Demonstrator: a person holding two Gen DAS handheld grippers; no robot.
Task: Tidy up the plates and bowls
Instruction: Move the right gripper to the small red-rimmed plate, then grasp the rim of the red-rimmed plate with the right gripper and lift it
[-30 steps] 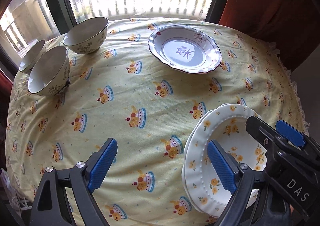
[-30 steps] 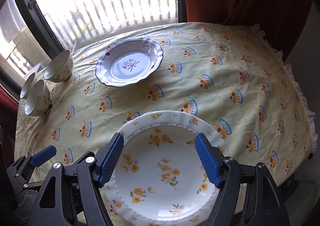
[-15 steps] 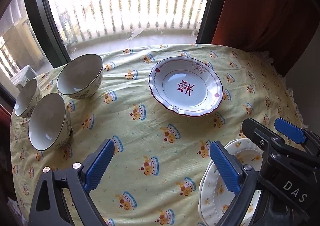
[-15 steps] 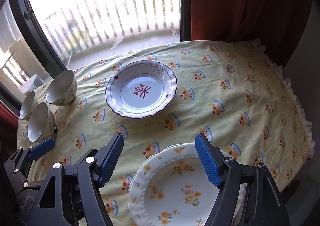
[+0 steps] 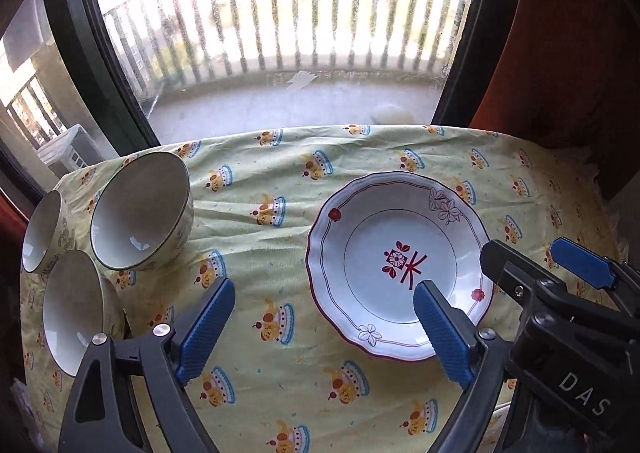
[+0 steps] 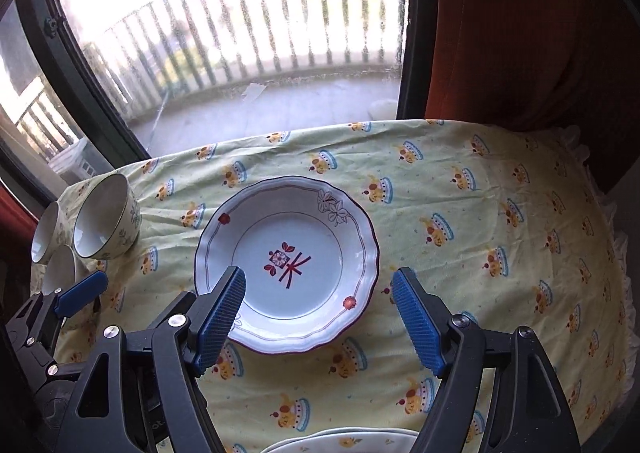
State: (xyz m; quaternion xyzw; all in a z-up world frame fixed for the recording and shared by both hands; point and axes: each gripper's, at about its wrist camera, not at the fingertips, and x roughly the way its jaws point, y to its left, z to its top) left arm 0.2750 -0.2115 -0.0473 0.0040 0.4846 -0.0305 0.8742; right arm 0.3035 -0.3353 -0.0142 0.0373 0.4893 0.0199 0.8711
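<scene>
A: Both empty. Right gripper (image 6: 318,319) spread wide over the red-patterned plate (image 6: 286,263) at frame centre; left gripper (image 5: 320,327) just been narrowing, nothing between, lower middle of its view.

B: Best to straddle the near rim, pinch low, lift level.

A: Three bowls (image 5: 140,209) clustered upper left, well apart. Floral plate (image 6: 344,443) at bottom edge. Tablecloth (image 6: 480,213) wrinkled; nothing blocking.

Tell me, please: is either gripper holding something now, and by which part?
Nothing is held. The left gripper and the right gripper both have open, empty jaws above the tablecloth and the plate.
</scene>
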